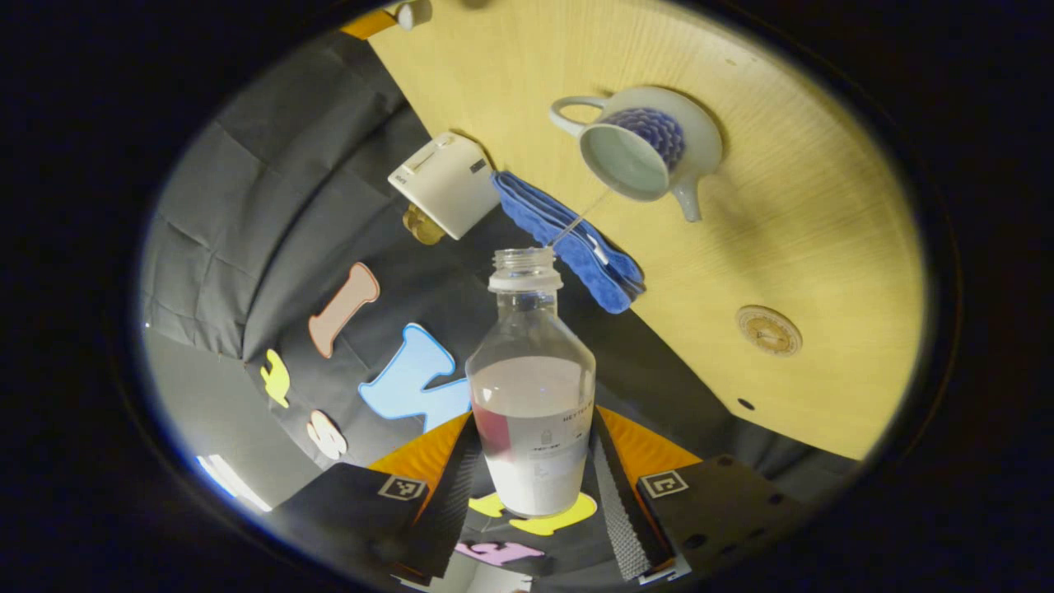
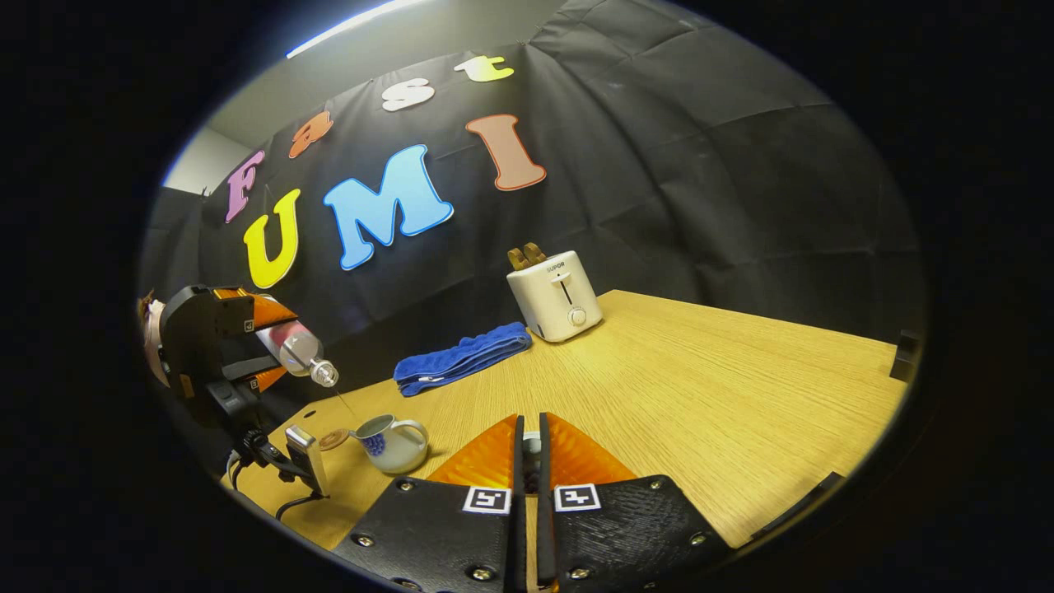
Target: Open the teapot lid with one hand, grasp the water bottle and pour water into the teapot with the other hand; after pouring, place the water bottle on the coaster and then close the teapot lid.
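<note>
Two fingers of the left gripper (image 1: 533,478) clamped on the water bottle (image 1: 533,412), one on each side of its lower body, cap off, mouth aimed at the open teapot (image 1: 646,148). Thin stream of water running from bottle mouth into teapot. Round coaster (image 1: 768,330) bare on the table (image 1: 823,247), near the teapot. Blue towel (image 1: 568,235) and white toaster (image 1: 445,183) along the table edge. Right gripper (image 2: 531,449) held above the table, fingers nearly together with something small and pale between them, cannot tell what.
</note>
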